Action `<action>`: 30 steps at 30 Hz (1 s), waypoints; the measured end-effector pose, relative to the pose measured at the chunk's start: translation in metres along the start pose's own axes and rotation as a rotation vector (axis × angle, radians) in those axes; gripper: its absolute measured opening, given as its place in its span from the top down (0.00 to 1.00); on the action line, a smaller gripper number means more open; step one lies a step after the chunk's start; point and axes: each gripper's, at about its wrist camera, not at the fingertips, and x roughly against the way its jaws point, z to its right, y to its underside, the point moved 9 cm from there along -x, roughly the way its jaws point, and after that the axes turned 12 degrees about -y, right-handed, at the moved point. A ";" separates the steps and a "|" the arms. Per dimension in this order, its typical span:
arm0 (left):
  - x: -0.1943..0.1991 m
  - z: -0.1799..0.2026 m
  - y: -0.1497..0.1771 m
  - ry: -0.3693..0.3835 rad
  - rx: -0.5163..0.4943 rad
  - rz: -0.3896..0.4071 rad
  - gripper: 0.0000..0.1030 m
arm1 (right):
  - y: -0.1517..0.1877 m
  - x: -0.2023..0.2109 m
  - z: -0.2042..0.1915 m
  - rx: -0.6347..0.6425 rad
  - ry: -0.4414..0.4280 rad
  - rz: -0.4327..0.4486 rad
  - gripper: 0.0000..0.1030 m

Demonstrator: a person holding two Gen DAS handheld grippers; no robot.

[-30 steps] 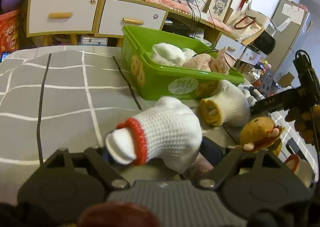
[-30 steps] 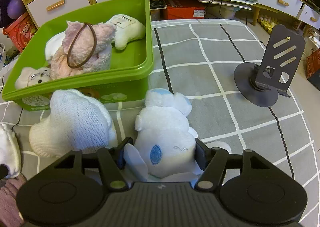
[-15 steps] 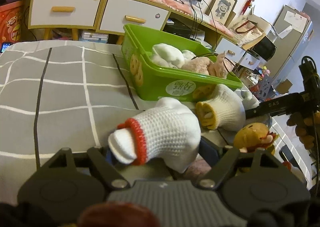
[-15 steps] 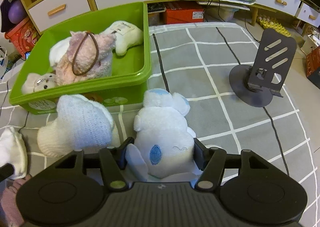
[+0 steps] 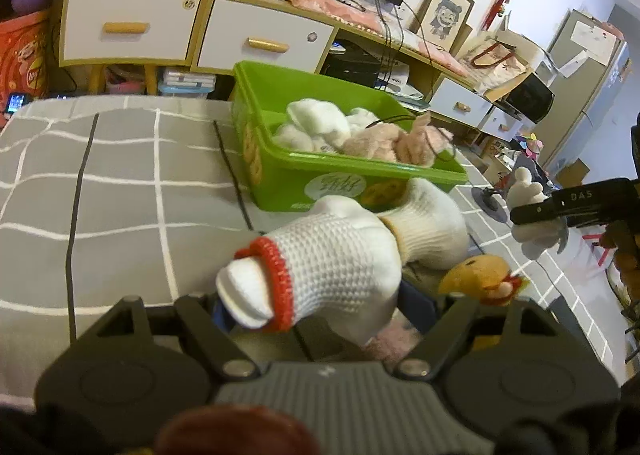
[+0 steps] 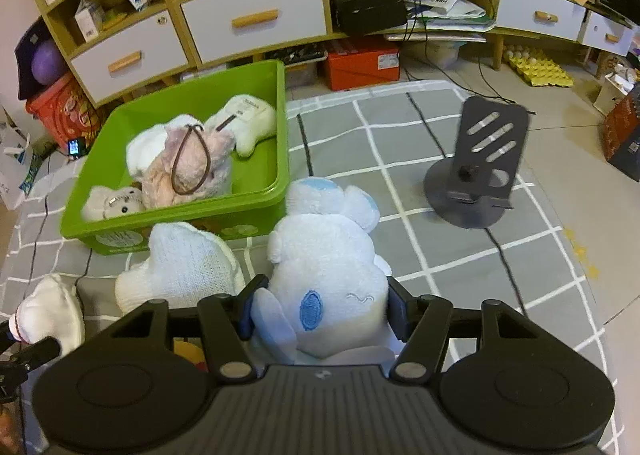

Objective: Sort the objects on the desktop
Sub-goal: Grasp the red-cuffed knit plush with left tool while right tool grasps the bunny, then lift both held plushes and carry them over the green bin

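The left gripper is clamped on a white knitted glove with a red cuff, held clear of the grey checked cloth; the right gripper grasps a white plush toy with blue ears between its pads, lifted above the same cloth; a second white knitted glove with a yellow cuff lies just in front of the green bin, touching its near wall; a yellow plush bird sits beside that glove, near the left gripper's right finger; inside the bin lie a pink plush toy with a brown loop across it, a white plush at the far end and a small pale bear in the near corner; a dark phone stand stands upright on the cloth, well apart from the bin.
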 end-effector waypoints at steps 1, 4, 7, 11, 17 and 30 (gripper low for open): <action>0.002 0.002 -0.001 0.001 -0.004 0.002 0.23 | 0.000 0.004 0.002 -0.004 -0.001 0.006 0.40; 0.009 0.010 -0.005 0.006 -0.010 0.008 0.23 | -0.002 0.015 0.006 -0.017 -0.010 0.025 0.40; 0.013 0.017 -0.009 0.010 -0.008 0.012 0.23 | -0.005 0.024 0.008 -0.039 -0.034 0.044 0.40; 0.019 0.024 -0.022 0.000 -0.005 0.016 0.23 | -0.015 0.037 0.004 -0.066 -0.084 0.072 0.40; 0.030 0.036 -0.053 -0.049 -0.044 -0.010 0.23 | -0.031 0.053 0.000 -0.093 -0.128 0.119 0.40; 0.049 0.031 -0.106 -0.161 0.027 -0.072 0.23 | -0.061 0.064 -0.015 -0.124 -0.208 0.142 0.40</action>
